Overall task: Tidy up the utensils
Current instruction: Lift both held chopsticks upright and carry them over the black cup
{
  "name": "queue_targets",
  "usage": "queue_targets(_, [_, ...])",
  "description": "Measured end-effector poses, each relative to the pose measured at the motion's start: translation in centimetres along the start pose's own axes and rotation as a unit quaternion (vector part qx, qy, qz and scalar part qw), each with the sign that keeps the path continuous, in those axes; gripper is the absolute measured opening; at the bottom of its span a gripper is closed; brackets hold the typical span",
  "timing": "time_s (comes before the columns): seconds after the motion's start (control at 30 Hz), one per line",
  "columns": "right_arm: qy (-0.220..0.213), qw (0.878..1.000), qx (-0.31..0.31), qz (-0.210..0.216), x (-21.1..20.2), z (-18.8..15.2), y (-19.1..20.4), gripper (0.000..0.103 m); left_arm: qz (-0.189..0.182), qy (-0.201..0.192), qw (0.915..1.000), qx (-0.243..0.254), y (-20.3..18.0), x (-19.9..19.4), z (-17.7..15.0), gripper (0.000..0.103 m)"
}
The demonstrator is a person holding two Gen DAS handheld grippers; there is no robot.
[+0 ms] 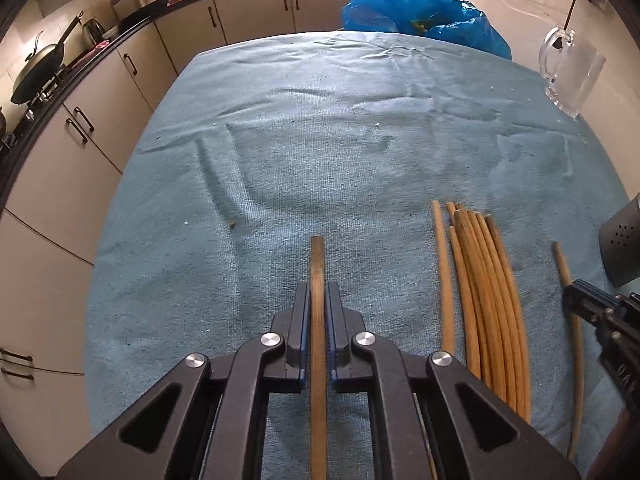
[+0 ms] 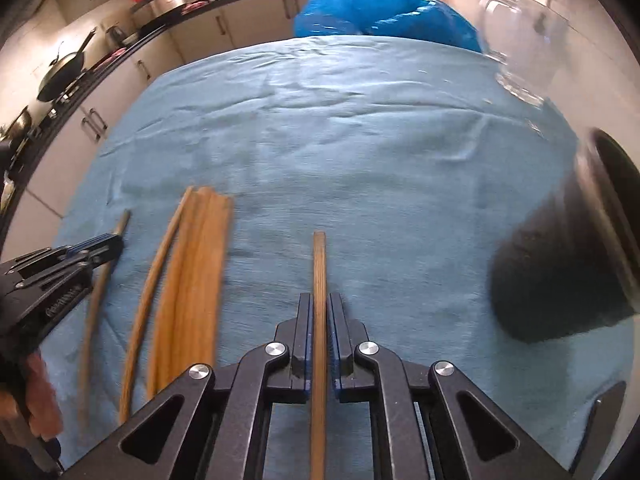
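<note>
My left gripper (image 1: 318, 292) is shut on a dark wooden chopstick (image 1: 318, 256) that sticks out past its tips over the blue cloth (image 1: 320, 140). To its right lies a bundle of several light wooden chopsticks (image 1: 488, 300). My right gripper (image 2: 319, 300) is shut on another wooden chopstick (image 2: 319, 256); the bundle (image 2: 192, 280) lies to its left. Each gripper shows in the other's view: the right gripper (image 1: 572, 292) at the right edge, the left gripper (image 2: 114, 240) at the left edge. A black perforated holder (image 2: 560, 272) stands right of my right gripper.
A clear glass mug (image 1: 568, 72) stands at the cloth's far right corner, blurred in the right wrist view. A blue plastic bag (image 1: 416, 4) sits beyond the table's far edge. Kitchen cabinets (image 1: 100, 120) and a counter with a wok run along the left.
</note>
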State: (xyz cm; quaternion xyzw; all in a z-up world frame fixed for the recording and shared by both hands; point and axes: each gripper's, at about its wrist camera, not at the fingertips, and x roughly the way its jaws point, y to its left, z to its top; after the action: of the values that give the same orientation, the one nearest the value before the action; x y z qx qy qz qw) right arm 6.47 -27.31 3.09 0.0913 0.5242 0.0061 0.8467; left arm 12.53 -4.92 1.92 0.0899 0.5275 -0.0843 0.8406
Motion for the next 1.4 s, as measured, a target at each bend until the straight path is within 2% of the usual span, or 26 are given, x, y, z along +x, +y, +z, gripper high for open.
queue_targets(0.2, [-0.017,0.999,0.015,0.043,-2.2,-0.4,-1.9,0.007,-0.026,-0.011,0.9995,-0.011,0.5,-1.2,0.1,0.007])
queue_targets(0.47, [-0.100,0.990,-0.004,0.095,-7.5,-0.7,-0.7,0.007,-0.048,-0.089,0.9947,-0.017,0.3,-8.3,-0.3,0.007])
queue_targets(0.7, [-0.183,0.975,-0.015,0.124,-13.1,-2.3,-0.8,0.007,-0.072,-0.165,0.9834,-0.026,-0.2,-14.9,-2.5,0.007])
queue_targets(1.0, [-0.249,0.960,-0.029,0.129,-16.8,-4.5,-0.4,0.007,-0.086,-0.248,0.9647,-0.027,-0.4,-19.1,-4.4,0.007])
queue_targets(1.07, [-0.250,0.959,-0.031,0.127,-17.0,-4.8,-0.3,0.007,-0.093,-0.254,0.9620,-0.036,-0.3,-19.3,-4.6,0.007])
queue_targets(1.13, [-0.251,0.959,-0.034,0.126,-17.0,-5.2,-0.2,0.007,-0.126,-0.253,0.9576,-0.056,0.3,-19.2,-4.6,0.007])
queue_targets(1.27, [-0.245,0.960,-0.037,0.128,-16.7,-5.7,-0.2,0.007,-0.142,-0.225,0.9609,-0.078,1.1,-18.2,-4.4,0.007])
queue_targets(1.4, [-0.252,0.959,-0.035,0.128,-17.1,-5.8,-0.8,0.007,-0.141,-0.227,0.9606,-0.076,0.6,-18.7,-4.7,0.007])
